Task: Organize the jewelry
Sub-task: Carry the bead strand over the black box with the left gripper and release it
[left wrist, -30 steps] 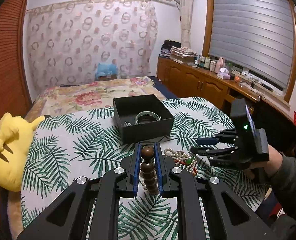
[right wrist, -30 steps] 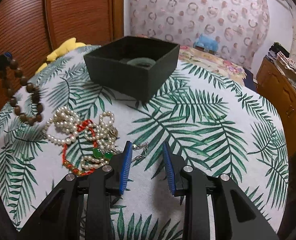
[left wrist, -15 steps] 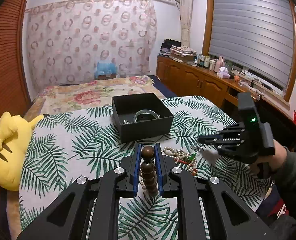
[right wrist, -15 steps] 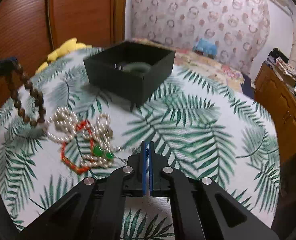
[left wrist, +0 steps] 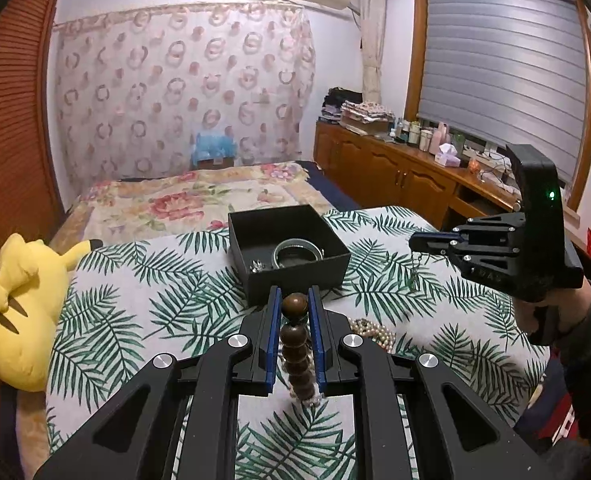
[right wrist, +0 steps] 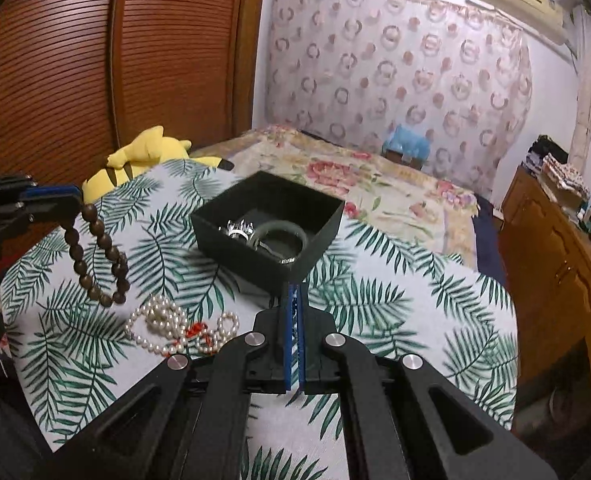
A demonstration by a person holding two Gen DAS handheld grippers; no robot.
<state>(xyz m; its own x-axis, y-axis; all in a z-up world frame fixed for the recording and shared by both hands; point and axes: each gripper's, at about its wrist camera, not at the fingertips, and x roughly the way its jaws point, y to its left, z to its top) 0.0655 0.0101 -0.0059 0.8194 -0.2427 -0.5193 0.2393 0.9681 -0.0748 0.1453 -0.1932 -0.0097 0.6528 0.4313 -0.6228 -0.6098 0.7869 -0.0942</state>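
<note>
My left gripper point(left wrist: 294, 300) is shut on a brown wooden bead bracelet point(left wrist: 297, 344), which hangs from it above the table; the bracelet also shows in the right wrist view point(right wrist: 99, 256). My right gripper point(right wrist: 294, 294) is shut on a thin silver chain with a small green pendant point(left wrist: 414, 274), lifted off the table, right of the black box point(left wrist: 287, 250). The box point(right wrist: 267, 228) holds a grey-green bangle point(right wrist: 281, 236) and small silver pieces point(right wrist: 237, 229). A pile of pearl strands with red beads point(right wrist: 183, 326) lies on the leaf-print tablecloth.
A yellow plush toy point(left wrist: 19, 304) lies at the table's left edge. A bed with a floral cover point(left wrist: 183, 200) stands behind the table. A wooden cabinet point(left wrist: 407, 176) with bottles runs along the right wall.
My right gripper shut on the silver chain, lifted it from the pile and carried it up toward the box. My left gripper kept its hold on the bead bracelet and rose slightly.
</note>
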